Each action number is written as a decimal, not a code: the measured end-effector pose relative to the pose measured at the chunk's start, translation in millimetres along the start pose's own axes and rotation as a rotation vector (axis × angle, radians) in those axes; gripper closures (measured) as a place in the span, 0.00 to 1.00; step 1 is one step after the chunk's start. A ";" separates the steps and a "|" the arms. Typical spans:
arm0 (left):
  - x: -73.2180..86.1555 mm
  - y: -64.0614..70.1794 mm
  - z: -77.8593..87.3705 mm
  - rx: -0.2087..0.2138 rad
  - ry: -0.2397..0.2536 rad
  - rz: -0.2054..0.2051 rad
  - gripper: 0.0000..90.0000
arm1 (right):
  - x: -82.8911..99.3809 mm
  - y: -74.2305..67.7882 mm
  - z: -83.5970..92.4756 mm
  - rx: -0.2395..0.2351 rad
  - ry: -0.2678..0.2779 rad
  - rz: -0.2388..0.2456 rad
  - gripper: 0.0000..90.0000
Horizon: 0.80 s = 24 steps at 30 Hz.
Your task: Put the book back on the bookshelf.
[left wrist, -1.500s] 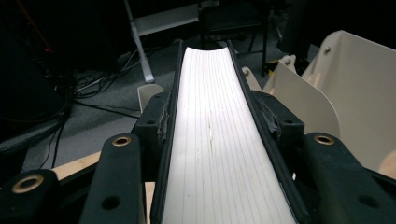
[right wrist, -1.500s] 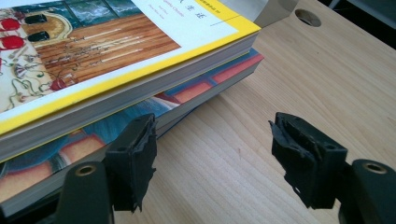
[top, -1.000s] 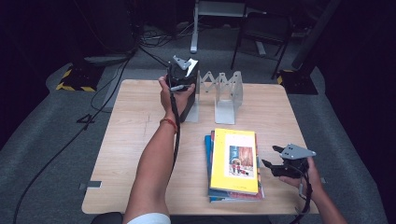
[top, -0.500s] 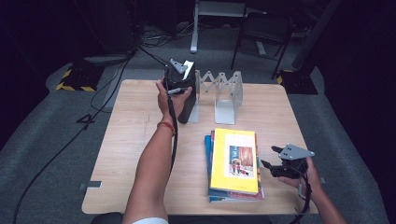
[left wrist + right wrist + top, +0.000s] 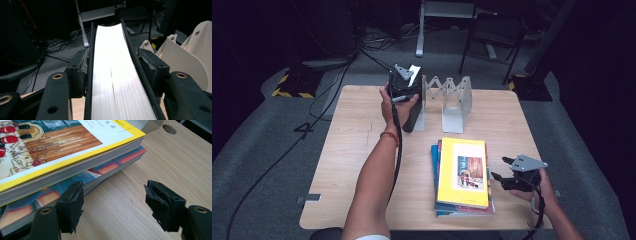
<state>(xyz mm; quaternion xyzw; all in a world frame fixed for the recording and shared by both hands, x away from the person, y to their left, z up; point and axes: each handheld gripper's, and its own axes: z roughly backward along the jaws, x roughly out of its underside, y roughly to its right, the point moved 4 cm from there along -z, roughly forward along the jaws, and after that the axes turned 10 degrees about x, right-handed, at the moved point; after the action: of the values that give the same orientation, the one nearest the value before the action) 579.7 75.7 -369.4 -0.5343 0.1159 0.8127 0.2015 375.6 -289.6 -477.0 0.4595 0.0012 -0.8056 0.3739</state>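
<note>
My left gripper [image 5: 404,89] holds a black-covered book [image 5: 412,114] upright on the table, just left of the white zigzag rack [image 5: 453,98]. In the left gripper view the book's white page edge [image 5: 112,75] runs between the pads. They still touch both covers, though the jaws have just been opening. The rack [image 5: 185,57] shows at the right. My right gripper [image 5: 500,168] hovers open beside the right edge of a flat stack topped by a yellow book [image 5: 462,172]. In the right gripper view the stack [image 5: 50,150] lies ahead to the left, with bare wood between the pads [image 5: 72,202].
The wooden table [image 5: 357,150] has free room along its left half and front right corner. A round hole [image 5: 169,129] pierces the tabletop beyond the stack. Cables, a chair and stand legs are on the dark floor behind the table.
</note>
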 end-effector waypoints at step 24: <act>30.1 2.5 35.8 0.081 -0.028 -0.036 0.38 | -1.3 1.2 1.3 0.005 0.009 -0.009 0.35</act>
<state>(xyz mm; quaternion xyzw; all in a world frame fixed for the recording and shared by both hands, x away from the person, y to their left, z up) 538.7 94.0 -382.6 -0.5163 0.1365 0.8110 0.2390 375.8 -290.1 -474.8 0.4641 0.0028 -0.8052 0.3692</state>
